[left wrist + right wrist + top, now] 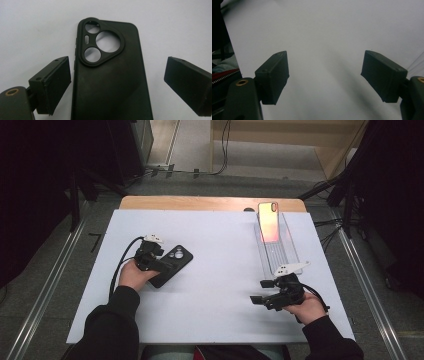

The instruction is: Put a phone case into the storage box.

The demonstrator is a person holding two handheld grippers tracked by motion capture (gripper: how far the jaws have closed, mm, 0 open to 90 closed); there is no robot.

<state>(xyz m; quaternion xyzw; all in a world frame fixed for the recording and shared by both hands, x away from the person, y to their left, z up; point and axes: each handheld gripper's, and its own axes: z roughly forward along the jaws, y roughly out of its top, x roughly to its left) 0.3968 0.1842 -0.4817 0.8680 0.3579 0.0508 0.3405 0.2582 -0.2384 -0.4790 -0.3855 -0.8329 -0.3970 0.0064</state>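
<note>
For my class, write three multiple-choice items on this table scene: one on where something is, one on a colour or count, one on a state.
1. Where is the phone?
A. leaning in the clear tray at the table's far right
B. flat under the left gripper
C. in the right gripper

2. How many round openings does the black phone case have in its camera frame?
A. one
B. three
C. five

3. How do the left gripper's jaws stand?
A. clamped on the case
B. shut with nothing between them
C. open, one on either side of the case

Answers:
1. A, the high view shows it propped in the tray.
2. B, the left gripper view shows three circles.
3. C, gaps show between both jaws and the case.
</note>
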